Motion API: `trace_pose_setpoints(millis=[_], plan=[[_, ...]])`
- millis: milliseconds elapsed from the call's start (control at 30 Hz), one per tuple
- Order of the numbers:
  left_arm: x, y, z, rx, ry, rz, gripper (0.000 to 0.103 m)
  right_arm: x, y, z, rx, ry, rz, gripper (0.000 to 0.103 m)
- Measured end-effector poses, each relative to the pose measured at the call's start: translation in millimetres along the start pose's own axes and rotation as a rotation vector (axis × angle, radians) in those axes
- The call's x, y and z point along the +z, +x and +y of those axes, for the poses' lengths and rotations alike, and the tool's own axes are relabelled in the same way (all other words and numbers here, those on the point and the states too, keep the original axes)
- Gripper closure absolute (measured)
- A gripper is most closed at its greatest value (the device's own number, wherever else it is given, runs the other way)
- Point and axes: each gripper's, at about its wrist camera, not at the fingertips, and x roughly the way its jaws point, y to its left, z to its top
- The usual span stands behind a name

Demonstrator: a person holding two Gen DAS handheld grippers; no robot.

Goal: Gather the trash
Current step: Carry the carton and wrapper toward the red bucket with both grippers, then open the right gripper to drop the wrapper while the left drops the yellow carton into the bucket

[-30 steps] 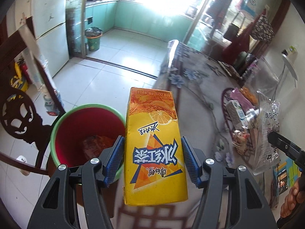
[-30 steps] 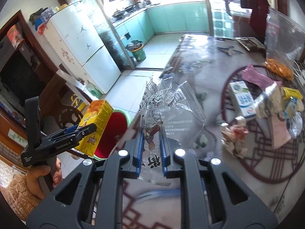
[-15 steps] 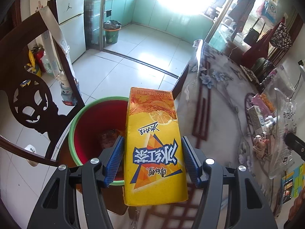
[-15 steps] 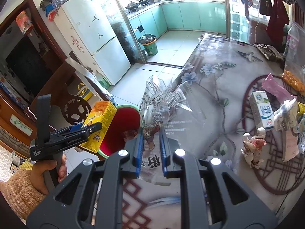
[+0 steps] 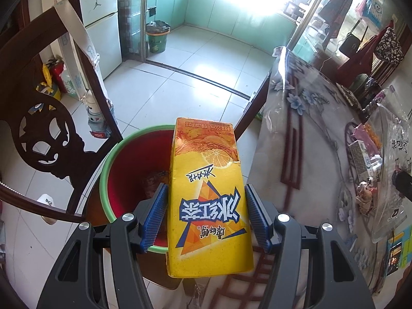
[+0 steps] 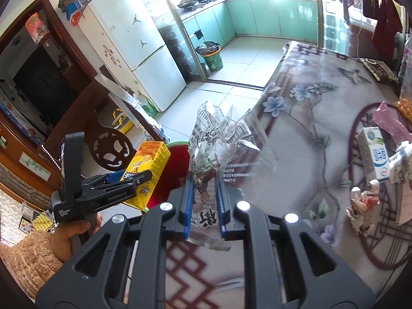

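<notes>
Clamped on trash, both my grippers work at the edge of a dining table. My left gripper [image 5: 206, 219] squeezes a yellow iced-tea carton [image 5: 207, 198] between its blue pads [image 5: 154, 216], which press flat against the carton's two sides; the carton points forward along my fingers, its far end over a red bin with a green rim [image 5: 110, 154]. That bin stands on the tiled floor, just beside the table [image 5: 309, 154] and a carved dark wooden chair [image 5: 38, 134]. Something brownish lies at its bottom, too dim to name.

My right gripper [image 6: 204, 203] is pinched shut on a crumpled clear plastic wrapper [image 6: 221, 149] printed with dark characters; the wrapper fans upward and outward from between my blue pads [image 6: 186, 203], above the table's flowered, plastic-covered cloth [image 6: 296, 118]. From this side I see my left gripper [image 6: 123, 180] out to the left, carton [image 6: 149, 164] in its grip, in front of the red bin [image 6: 177, 164].

More litter waits on the table to the right: a white-and-blue milk carton [image 6: 373, 157], a wad of crumpled paper [image 6: 363, 206] just below it, and a pink wrapper [image 6: 391, 123] farther back. Across the tiled floor stand a white refrigerator [image 6: 139, 51] and a green waste basket [image 6: 212, 59] at the kitchen doorway.
</notes>
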Motion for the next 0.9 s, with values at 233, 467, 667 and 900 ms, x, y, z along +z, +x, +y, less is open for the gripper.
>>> trace_pose_setpoints(millis=[233,467,667,900], plan=[[-3.2,17.0,20.0,0.038,-0.032,0.029,0.046,1.8,25.8,18.6,0.035,-0.041,0.054,0.087],[-4.2,26.5,41.9,0.065,-0.066,0.054,0.046,6.9,57.5,40.4,0.090,-0.108,0.117,0.087],[-5.0,32.3,57.5,0.075,-0.101,0.070,0.046,13.4,97.2,54.0,0.149,-0.111,0.190,0.086],[-7.6,35.2,68.4,0.076,-0.127,0.081,0.046,16.6,135.3,55.7,0.167,-0.023,0.226,0.048]])
